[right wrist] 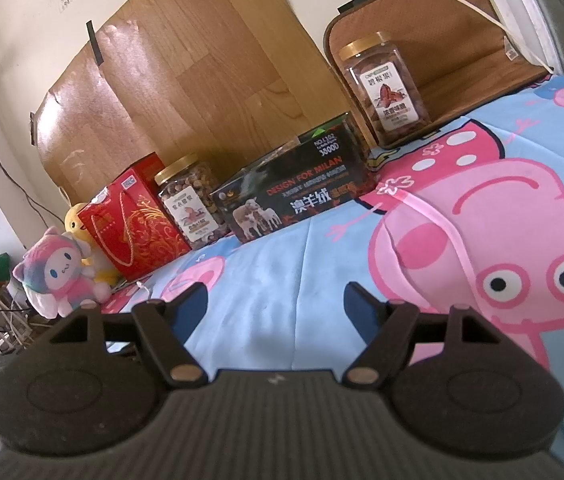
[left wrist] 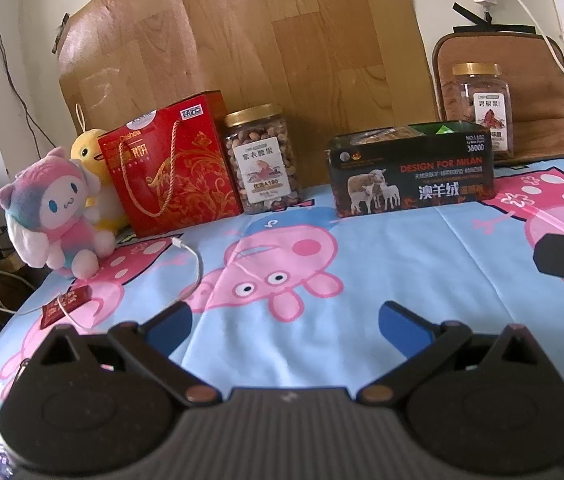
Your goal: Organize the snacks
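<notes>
Roughly left to right along the back of the bed: two plush toys (left wrist: 56, 216), red gift bag (left wrist: 172, 166), nut jar (left wrist: 264, 158) touching the bag's right side, a gap, then dark box (left wrist: 412, 172) lying long side toward both cameras, top open with packets showing. Second jar (left wrist: 482, 108) stands behind the box's right end on a brown mat (left wrist: 538, 92).

Small red packet (left wrist: 67, 306) lies alone on the cartoon sheet (left wrist: 382, 248), near the left edge, a white cable (left wrist: 196, 268) across it.

Left gripper (left wrist: 286, 322) released, nothing between the jaws; the packet sits just left of it and slightly ahead. Right gripper (right wrist: 276, 304) also spread wide and empty, pointing at bare sheet; packet not visible in its view.

Judgement: left hand is the nearer one for the stray packet; the box lies ahead and to its right.
</notes>
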`<state>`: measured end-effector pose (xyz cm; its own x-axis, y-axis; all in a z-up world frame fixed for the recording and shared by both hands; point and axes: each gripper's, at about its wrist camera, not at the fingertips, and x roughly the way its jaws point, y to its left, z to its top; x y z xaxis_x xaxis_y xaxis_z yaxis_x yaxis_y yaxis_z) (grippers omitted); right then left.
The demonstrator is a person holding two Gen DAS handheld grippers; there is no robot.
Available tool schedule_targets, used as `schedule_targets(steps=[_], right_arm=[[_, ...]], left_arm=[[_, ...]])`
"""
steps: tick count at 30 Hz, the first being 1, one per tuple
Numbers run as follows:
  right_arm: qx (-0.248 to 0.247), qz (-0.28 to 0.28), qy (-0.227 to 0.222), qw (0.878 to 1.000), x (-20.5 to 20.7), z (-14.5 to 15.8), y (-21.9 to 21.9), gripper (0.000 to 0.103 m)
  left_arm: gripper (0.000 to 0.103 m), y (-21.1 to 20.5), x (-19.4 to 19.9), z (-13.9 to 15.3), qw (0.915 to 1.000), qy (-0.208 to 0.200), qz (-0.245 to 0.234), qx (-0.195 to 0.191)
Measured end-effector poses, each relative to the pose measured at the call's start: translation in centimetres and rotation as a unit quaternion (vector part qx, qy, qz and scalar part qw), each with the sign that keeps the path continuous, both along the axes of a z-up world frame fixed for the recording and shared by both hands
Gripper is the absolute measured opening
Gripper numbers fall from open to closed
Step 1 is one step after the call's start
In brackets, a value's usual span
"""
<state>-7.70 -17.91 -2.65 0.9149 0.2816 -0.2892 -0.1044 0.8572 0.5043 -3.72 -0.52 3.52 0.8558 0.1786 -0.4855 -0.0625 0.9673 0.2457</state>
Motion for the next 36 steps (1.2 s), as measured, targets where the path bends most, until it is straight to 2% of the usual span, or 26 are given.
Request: schedule_targets(steps=[14, 31, 36], right_arm=[[0.001, -0.003, 0.0, 1.0, 0.0, -0.18, -0.18, 0.077], [-0.002, -0.003, -0.004, 1.0, -0.34, -0.11, -0.02, 0.077], [-0.005, 0.002, 0.003, 1.0, -0.24, -0.15, 0.16, 0.079]], left_arm=[[0.103, -0.55, -0.3, -0.13, 0.9985, 0.035, -0.035, -0.022], [0.103, -0.62, -0.63, 0.14, 0.9982, 0.037, -0.037, -0.028], [0.103, -0.54, -0.46, 0.08, 0.9968, 0.055, -0.038, -0.044]])
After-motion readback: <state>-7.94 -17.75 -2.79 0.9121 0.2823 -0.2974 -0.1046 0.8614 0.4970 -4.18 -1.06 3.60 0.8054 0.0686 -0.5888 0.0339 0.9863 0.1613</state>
